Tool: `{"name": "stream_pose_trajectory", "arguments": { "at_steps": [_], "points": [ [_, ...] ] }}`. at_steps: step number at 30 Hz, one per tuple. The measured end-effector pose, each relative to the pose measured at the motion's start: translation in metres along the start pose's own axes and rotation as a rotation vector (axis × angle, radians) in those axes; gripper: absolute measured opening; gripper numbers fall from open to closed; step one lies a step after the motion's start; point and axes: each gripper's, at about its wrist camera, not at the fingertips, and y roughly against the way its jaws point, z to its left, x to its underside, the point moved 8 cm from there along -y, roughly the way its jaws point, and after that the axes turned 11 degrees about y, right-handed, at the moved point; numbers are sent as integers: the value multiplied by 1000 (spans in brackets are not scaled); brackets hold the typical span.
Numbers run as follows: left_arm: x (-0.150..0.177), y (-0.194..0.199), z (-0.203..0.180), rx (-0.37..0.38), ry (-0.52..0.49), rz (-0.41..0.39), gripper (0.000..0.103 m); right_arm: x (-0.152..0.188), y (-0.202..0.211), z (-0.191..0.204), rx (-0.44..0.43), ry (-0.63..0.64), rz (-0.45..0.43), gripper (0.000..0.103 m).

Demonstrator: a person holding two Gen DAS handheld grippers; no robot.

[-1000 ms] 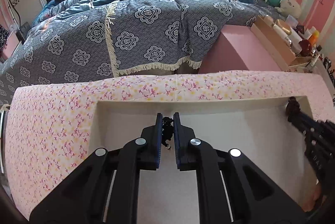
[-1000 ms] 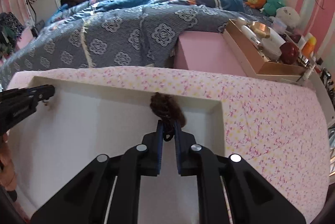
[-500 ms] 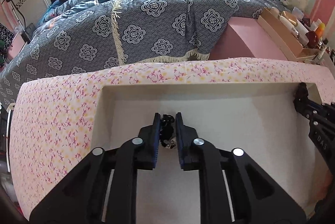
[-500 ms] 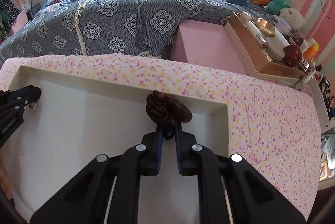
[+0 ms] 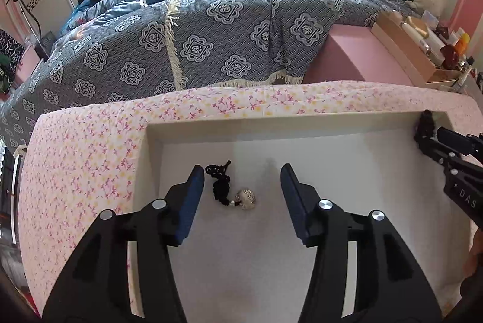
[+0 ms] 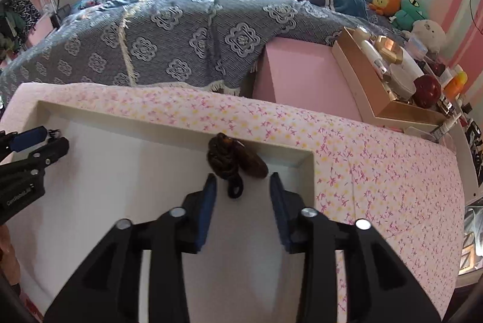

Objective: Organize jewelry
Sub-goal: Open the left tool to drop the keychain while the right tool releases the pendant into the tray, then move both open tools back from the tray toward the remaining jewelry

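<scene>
A black cord with a silver pendant lies on the floor of the white tray, near its left wall. My left gripper stands open around it, touching nothing. A brown beaded bracelet with a black cord loop lies against the tray's far wall near the right corner. Just behind it my right gripper is open with nothing held. Each gripper shows at the edge of the other's view: the right gripper and the left gripper.
The tray sits on a table with a pink flowered cloth. Behind it is a bed under a grey patterned blanket, a pink box and a tan box of bottles.
Both grippers opened and let go: the black cord with pendant now lies on the tray floor, and the brown bracelet rests by the far wall. Both grippers moved back a little.
</scene>
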Motion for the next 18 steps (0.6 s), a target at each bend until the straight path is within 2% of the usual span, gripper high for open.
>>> {"name": "stream_pose_trajectory", "arguments": {
  "at_steps": [2,4,6,10,11,14,18],
  "points": [
    [-1,11,0,2,1,-8,57,-2,12,0,-14,3,-17,42],
    [-1,27,2,13,6,-25,65,-2,29,-3,-18,-9,-44,44],
    [0,47,5,27,16,-42,72,-2,44,-6,-19,-16,-70,54],
    [7,90,15,35,14,-96,85,11,87,-11,12,-14,-137,65],
    [10,98,18,35,17,-103,87,16,97,-10,14,-10,-152,70],
    [26,123,33,56,49,-107,89,34,124,-9,26,-10,-175,76],
    [53,154,55,34,68,-124,93,54,153,-5,44,2,-208,89]
  ]
}}
